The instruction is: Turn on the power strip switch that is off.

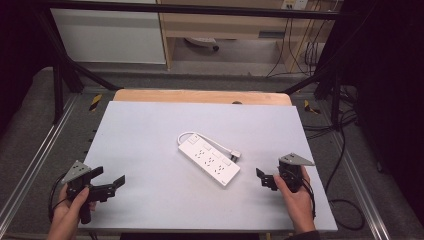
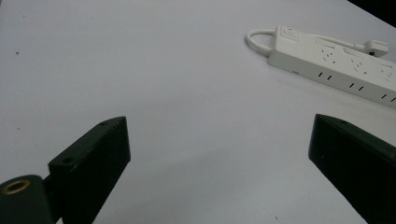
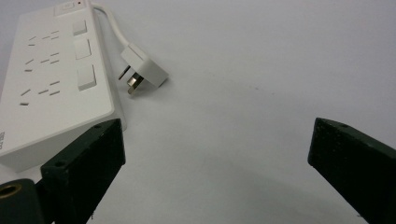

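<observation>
- High view: a white power strip (image 1: 210, 159) is seen lying flat near the middle of the desk (image 1: 150, 130), its long axis running diagonally from far-left to near-right.
- Its cord is looped out of the far-left end and laid back along the far side of the power strip, ending in a plug (image 1: 235, 155) just beside the near-right half.
- The right tongs (image 1: 261, 177) are held just off the near-right end of the power strip, clearly nearer than the left tongs (image 1: 111, 181), which are kept well apart on the near-left.
- Both tongs are spread wide with nothing between the jaws.
- In the right gripper view the power strip (image 3: 51, 79) lies just past the left jaw and the plug (image 3: 142, 67) ahead, so a small shift leftward is judged enough to reach either.
- Both hands are held low at the near edge of the desk, the tongs pointed inward toward the power strip.
</observation>
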Demonstrator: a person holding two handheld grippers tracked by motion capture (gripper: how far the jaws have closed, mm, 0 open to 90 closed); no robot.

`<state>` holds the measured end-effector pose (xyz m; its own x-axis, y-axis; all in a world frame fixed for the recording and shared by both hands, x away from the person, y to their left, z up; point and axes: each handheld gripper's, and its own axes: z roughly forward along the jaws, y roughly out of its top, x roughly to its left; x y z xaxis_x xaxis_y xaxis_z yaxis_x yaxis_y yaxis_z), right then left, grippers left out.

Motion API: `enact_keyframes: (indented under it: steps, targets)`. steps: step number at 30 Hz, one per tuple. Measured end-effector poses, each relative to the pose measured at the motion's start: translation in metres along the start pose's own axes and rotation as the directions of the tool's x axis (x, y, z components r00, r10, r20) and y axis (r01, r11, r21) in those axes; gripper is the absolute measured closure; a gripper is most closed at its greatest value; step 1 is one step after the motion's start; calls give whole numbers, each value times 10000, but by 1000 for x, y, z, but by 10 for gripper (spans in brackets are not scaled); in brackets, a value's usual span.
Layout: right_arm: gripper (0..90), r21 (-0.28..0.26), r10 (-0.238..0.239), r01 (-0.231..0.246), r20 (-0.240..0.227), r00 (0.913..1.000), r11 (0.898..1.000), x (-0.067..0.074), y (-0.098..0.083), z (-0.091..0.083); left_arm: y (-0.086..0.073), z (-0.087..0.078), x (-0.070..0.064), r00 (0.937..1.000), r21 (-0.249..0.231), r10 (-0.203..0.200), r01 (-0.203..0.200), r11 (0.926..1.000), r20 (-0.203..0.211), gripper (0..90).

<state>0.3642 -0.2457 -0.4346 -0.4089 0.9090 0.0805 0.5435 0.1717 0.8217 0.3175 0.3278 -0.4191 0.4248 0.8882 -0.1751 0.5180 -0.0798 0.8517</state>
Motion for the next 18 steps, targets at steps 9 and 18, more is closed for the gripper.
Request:
enact_keyframes:
  steps: [9, 18]
  targets:
    - [49, -311, -236, 237, 49, 9997, 9992, 5, 5, -4, 0, 1, 0, 10000, 98, 35, -35, 9999, 5, 55]
    - [46, -449, -236, 223, -278, 9993, 9987, 9, 8, -7, 0, 2, -2, 9999, 116, 149, -150, 9998, 68, 57]
